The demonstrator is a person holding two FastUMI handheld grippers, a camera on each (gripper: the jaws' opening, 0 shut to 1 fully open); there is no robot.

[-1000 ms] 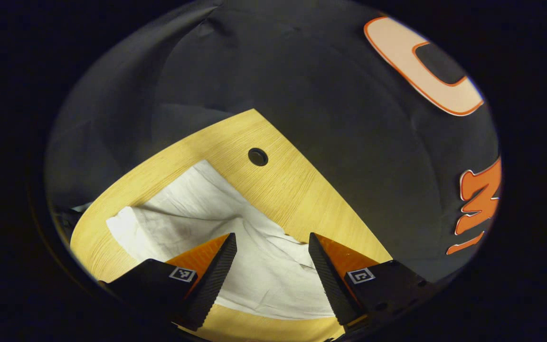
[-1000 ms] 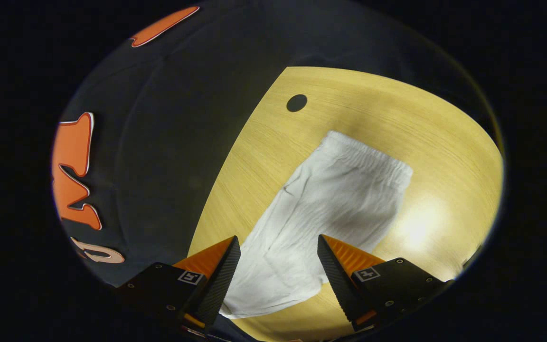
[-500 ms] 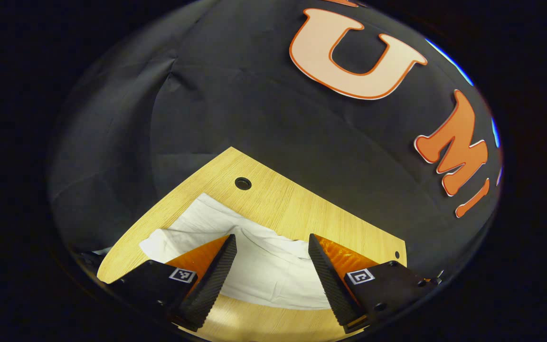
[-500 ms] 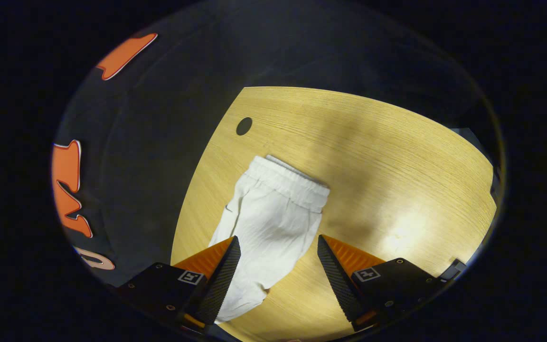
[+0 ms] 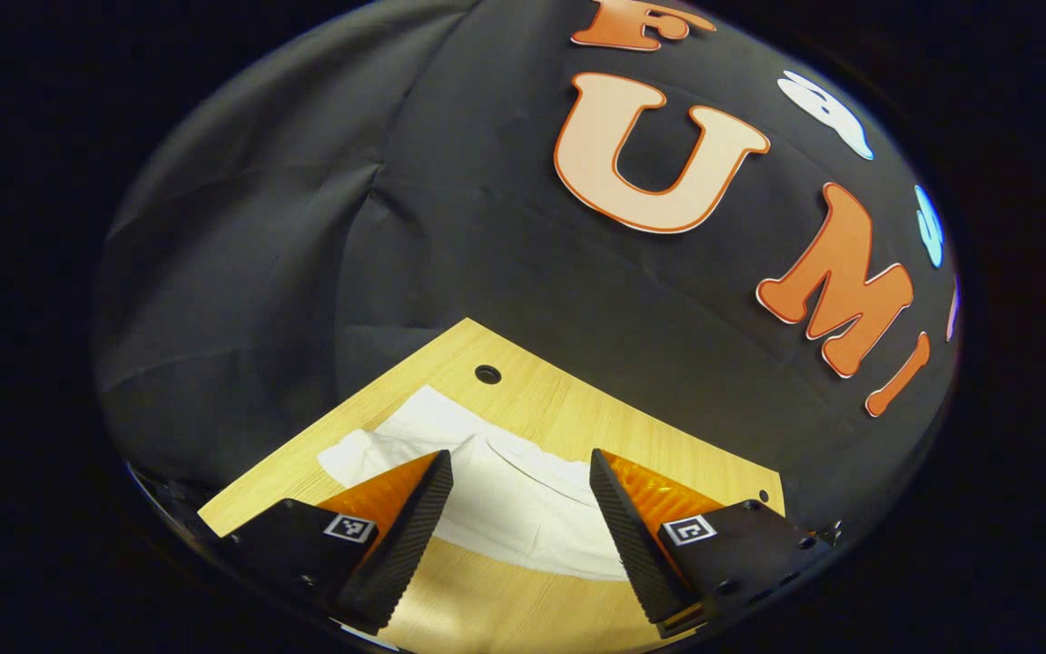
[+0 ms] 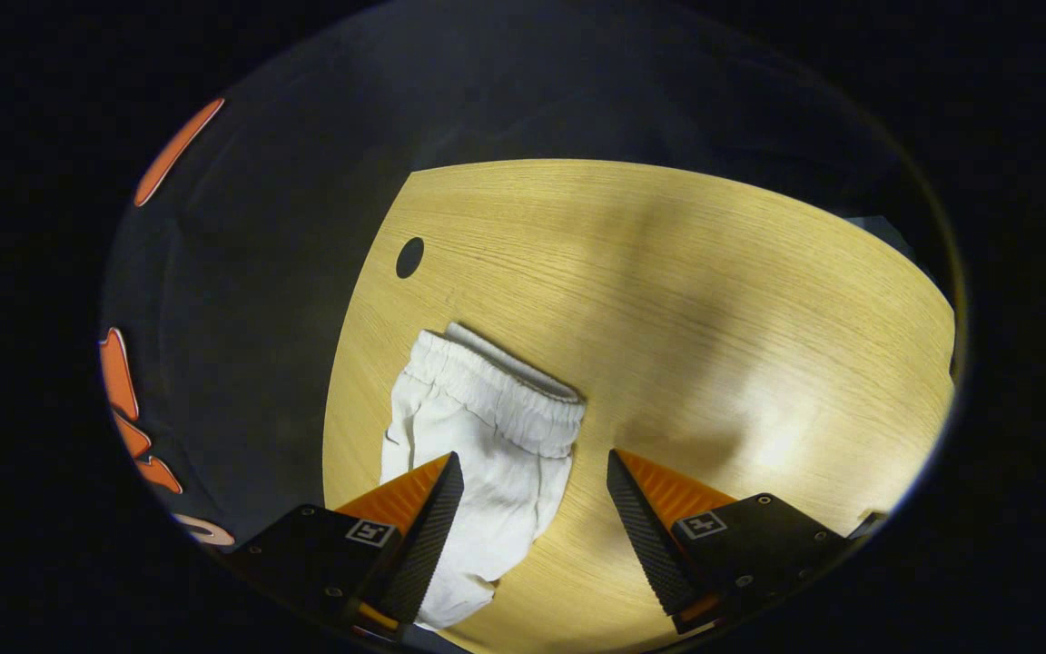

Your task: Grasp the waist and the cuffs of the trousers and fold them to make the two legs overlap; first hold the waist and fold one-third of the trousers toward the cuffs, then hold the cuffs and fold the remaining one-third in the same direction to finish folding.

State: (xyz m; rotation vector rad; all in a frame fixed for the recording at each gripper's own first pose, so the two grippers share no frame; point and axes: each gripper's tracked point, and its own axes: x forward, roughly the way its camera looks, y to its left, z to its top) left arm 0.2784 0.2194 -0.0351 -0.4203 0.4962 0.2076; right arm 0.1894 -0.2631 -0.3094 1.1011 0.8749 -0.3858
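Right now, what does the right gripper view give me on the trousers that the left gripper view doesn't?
Right gripper view: the gathered elastic waist on top of the folded white trousers, plus a broad bare stretch of wooden table to their right. Left gripper view: a low look across the trousers, showing a raised crease and the near edge, with the table's far corner against the black cloth wall. Both: white trousers on the table, a round hole in it, and open fingers holding nothing.

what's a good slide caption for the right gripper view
Open right gripper above white trousers lying on the wooden table, elastic waist facing away.
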